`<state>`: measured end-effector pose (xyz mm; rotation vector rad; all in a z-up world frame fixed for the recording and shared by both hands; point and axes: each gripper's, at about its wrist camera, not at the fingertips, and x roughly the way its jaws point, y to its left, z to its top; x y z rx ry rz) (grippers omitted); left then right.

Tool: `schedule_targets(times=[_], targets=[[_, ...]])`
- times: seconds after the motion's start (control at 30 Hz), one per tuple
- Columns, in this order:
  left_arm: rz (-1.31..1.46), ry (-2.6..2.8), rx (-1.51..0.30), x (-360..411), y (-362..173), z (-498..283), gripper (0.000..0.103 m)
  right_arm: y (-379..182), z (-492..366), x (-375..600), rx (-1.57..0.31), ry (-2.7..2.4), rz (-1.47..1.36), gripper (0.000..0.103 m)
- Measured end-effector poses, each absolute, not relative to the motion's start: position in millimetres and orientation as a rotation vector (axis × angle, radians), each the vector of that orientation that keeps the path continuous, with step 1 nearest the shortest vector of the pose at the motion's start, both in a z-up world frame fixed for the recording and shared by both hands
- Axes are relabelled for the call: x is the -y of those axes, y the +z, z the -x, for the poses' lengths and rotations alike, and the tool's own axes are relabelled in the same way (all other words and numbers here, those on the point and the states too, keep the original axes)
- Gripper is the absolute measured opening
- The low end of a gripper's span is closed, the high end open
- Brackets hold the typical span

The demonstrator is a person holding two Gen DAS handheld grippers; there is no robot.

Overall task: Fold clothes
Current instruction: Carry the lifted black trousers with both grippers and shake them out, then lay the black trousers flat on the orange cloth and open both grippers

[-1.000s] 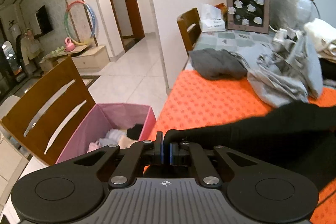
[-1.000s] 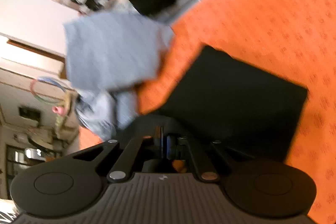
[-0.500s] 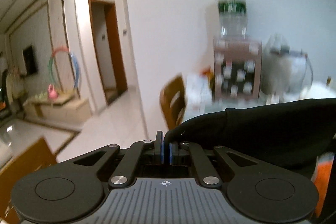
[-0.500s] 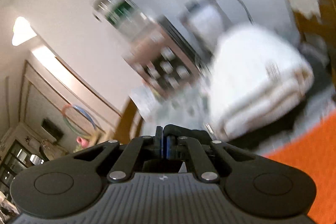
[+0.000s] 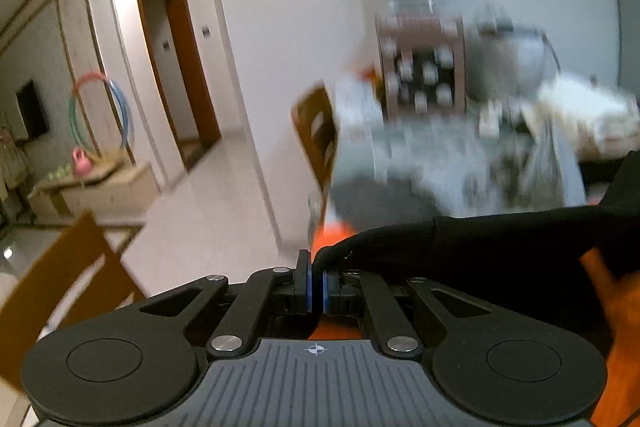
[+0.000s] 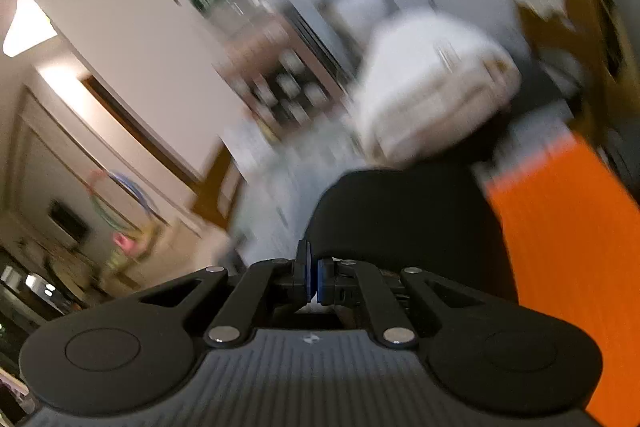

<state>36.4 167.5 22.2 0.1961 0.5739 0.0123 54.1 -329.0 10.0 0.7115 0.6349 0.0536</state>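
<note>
Both the left gripper (image 5: 316, 285) and the right gripper (image 6: 314, 281) are clamped on one black garment (image 5: 500, 247), held over the orange tablecloth (image 6: 568, 227). The fabric looks light and limp; edge or corner grips suit it.

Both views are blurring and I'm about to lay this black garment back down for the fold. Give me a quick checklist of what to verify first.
1. Left gripper shut on the black garment: ok, an edge is pinched between its pads.
2. Right gripper shut on the same garment: ok, as far as the blur shows.
3. Garment off the orange cloth: ok at the held edge; lower part cannot tell.
4. Fabric stretched flat between the grippers: cannot tell, neither view shows the whole span.
5. Landing spot free of the grey clothes and white bundle: cannot tell, too blurred.
</note>
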Motion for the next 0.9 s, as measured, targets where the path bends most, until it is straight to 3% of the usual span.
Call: schedule_targets(times=[0.37, 0.8, 0.9], targets=[[-0.272, 0.042, -0.769, -203.4, -59.3, 54.7, 0.007, -92.5, 63.7, 257.4, -0.924, -0.087, -0.738, 0.004], [-0.240, 0.113, -0.887, -264.6, -91.5, 106.1, 0.007, -106.1, 144.5, 185.8, -1.032, -0.039, -0.624, 0.004], [-0.221, 0.090, -0.888, -267.7, -95.0, 110.2, 0.012, -99.7, 144.3, 175.9, -1.045, 0.001, -0.548, 0.008]])
